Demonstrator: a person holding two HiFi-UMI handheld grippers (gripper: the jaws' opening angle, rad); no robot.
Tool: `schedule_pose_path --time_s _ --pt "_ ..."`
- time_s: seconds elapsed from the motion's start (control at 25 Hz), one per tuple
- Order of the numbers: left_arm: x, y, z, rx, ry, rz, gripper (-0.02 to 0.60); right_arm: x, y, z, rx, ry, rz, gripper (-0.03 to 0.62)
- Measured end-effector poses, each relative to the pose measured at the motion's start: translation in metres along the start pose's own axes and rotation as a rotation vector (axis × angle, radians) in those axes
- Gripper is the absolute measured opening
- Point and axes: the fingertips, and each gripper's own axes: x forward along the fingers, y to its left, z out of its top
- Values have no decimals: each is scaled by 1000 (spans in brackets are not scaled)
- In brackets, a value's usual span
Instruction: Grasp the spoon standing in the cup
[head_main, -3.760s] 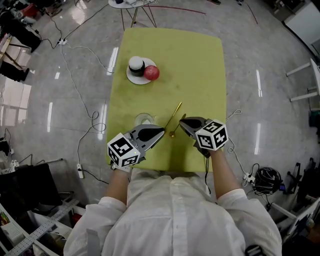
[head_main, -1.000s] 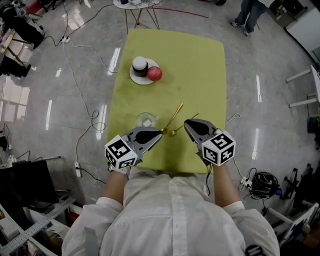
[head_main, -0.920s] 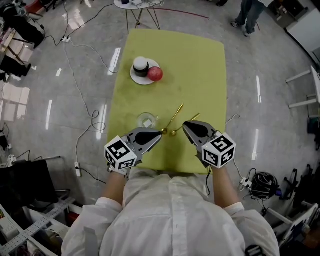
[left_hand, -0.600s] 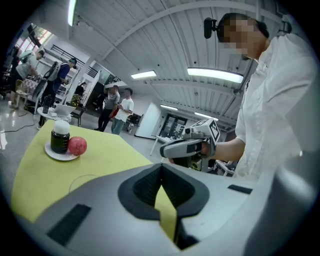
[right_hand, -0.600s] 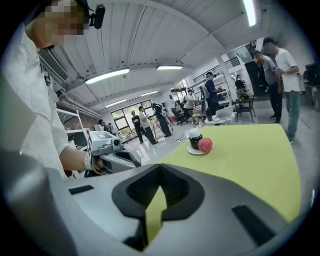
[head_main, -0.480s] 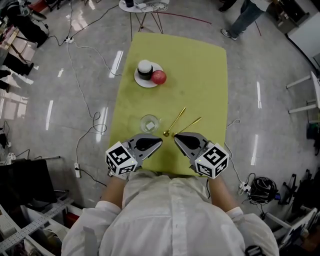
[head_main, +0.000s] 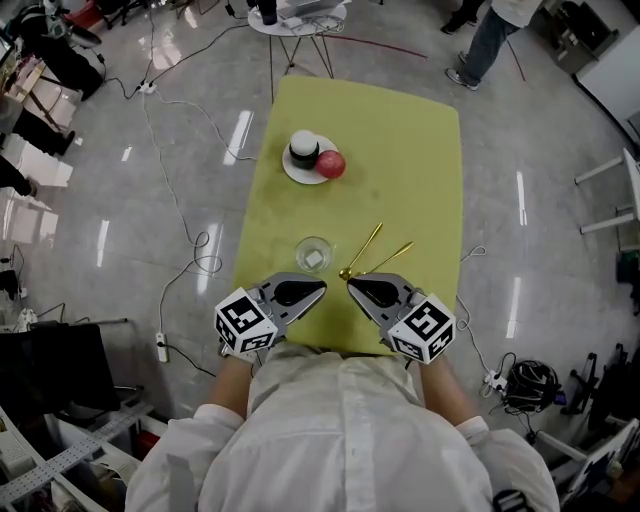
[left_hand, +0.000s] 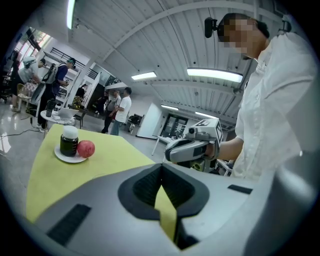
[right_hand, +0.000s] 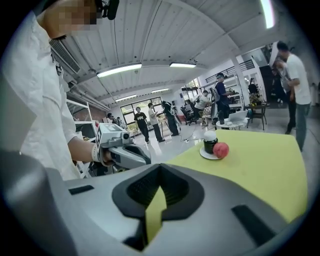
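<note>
A clear glass cup (head_main: 314, 254) stands on the yellow-green table (head_main: 400, 130), with no spoon in it. Two gold spoons lie flat just right of it, one (head_main: 364, 247) steeper and the other (head_main: 388, 257) angled right, their bowls close together near the front. My left gripper (head_main: 322, 287) and right gripper (head_main: 350, 285) hover at the near edge with tips pointing at each other. Both are shut and hold nothing. Each gripper view shows the other gripper: the right gripper (left_hand: 192, 147) and the left gripper (right_hand: 122, 150). The cup and spoons are hidden in both gripper views.
A white plate (head_main: 300, 172) at the far left of the table carries a dark jar with a white lid (head_main: 303, 147) and a red apple (head_main: 331, 164). Jar (left_hand: 69, 140) and apple (right_hand: 220, 149) also show in the gripper views. People stand beyond the table's far end.
Both grippers have drawn back toward the near table edge, and the right one has come closer to the left. The spoons and cup have stayed put.
</note>
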Motion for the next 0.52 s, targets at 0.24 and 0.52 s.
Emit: schedule_pose_path --time_s 0.24,0.52 --pt "-9 3 0 12 19 -35 5 6 1 10 2 -30 -25 3" --pt "-23 3 -2 19 38 -71 5 16 16 12 7 -40 -31 3"
